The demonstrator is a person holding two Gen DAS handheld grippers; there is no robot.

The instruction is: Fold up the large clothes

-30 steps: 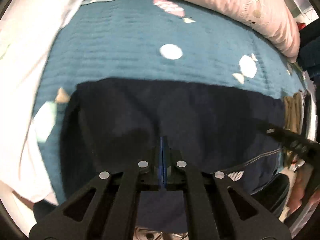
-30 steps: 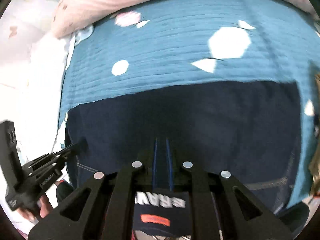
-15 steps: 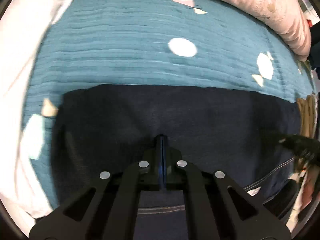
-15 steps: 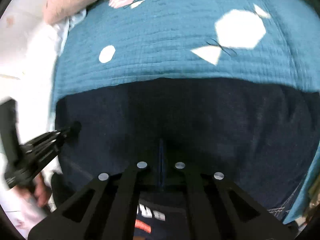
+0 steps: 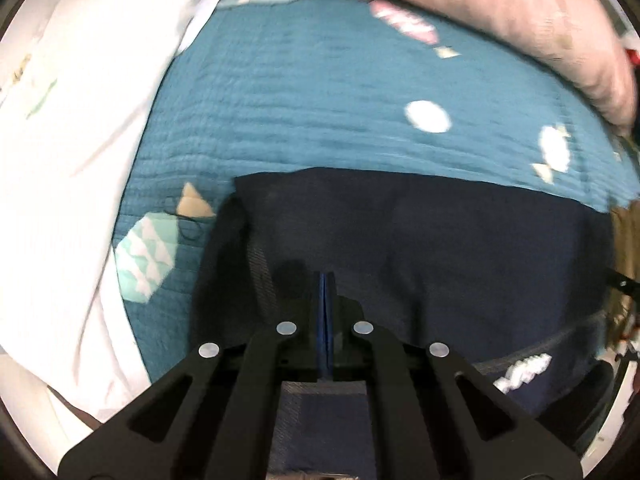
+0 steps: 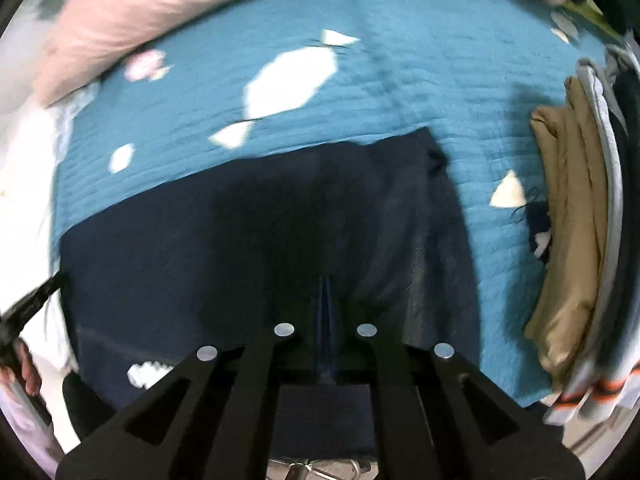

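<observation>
A dark navy garment (image 5: 460, 248) lies flat on the teal quilt (image 5: 320, 100), with white lettering near its front edge. My left gripper (image 5: 325, 280) points straight down, shut, with its tips at the cloth near the garment's left edge, where a small fold stands up. In the right wrist view the same garment (image 6: 240, 240) ends in a ragged right corner. My right gripper (image 6: 327, 284) is shut over the cloth a little inside that edge. No cloth shows between either pair of pads. The left gripper (image 6: 32, 304) and a hand (image 6: 28, 368) show at that view's left rim.
A pink pillow (image 5: 500, 12) runs along the far side of the quilt. A white sheet (image 5: 72, 120) lies to the left. A stack of folded clothes with a tan piece (image 6: 568, 220) stands on the right, close to the garment.
The two grippers have moved apart over the garment, the left toward its left edge and the right toward its right edge. The right jaws, slightly apart a second ago, have shut.
</observation>
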